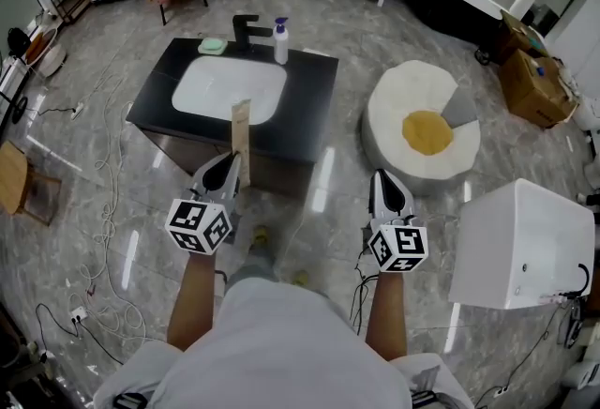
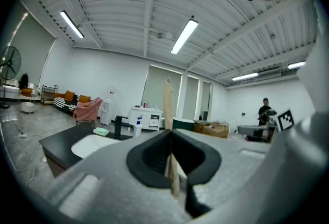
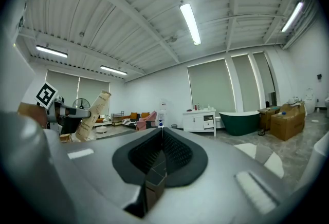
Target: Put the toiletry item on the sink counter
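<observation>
A tall beige toiletry tube (image 1: 241,129) stands upright in my left gripper (image 1: 228,165), which is shut on its lower end. In the left gripper view the tube (image 2: 168,107) shows edge-on, clamped between the jaws of my left gripper (image 2: 170,138). It hangs over the floor just in front of the black sink counter (image 1: 309,107), which has a white basin (image 1: 229,88). My right gripper (image 1: 382,180) is shut with nothing in it, out to the right of the counter. The right gripper view shows my right gripper (image 3: 160,135) closed and, at the left, the tube (image 3: 93,114).
On the counter's back edge are a black faucet (image 1: 247,28), a white pump bottle (image 1: 280,41) and a green soap dish (image 1: 213,46). A round white cushion (image 1: 422,130) lies to the right, a white box (image 1: 521,243) further right, and cables (image 1: 98,210) run over the floor at left.
</observation>
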Tool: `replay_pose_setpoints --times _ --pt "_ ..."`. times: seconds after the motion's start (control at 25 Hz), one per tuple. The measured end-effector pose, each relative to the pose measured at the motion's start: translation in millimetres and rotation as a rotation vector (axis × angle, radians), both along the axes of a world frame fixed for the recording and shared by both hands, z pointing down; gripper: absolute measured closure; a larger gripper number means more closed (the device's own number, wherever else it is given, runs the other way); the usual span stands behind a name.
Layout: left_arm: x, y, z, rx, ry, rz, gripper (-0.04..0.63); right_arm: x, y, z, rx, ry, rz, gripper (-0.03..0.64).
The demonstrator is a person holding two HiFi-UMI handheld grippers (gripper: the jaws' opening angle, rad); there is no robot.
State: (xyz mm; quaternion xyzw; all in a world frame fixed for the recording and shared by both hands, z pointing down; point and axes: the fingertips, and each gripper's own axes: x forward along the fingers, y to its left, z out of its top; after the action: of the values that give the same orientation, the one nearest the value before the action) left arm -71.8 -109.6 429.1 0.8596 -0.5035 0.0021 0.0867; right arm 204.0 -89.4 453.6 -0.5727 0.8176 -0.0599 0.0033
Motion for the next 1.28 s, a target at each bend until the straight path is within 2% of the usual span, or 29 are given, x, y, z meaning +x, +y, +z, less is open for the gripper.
replay_pose_setpoints --times 0.64,1.08,1.28 --pt "-41.4 -173.0 -8.0 0.001 0.035 0.129 0.594 -50.7 -139.1 -16.1 0.014 0.028 0.115 0.613" --pt "-77.2 -226.8 -2.9 -0.005 0.065 0.207 0.594 -100.7 -176.4 -19.1 0.02 0.062 0.17 0.612" --pt "-75.4 -240.1 1.6 -0.015 0.074 0.236 0.594 -100.1 -180.0 -20.6 0.02 0.074 0.205 0.612"
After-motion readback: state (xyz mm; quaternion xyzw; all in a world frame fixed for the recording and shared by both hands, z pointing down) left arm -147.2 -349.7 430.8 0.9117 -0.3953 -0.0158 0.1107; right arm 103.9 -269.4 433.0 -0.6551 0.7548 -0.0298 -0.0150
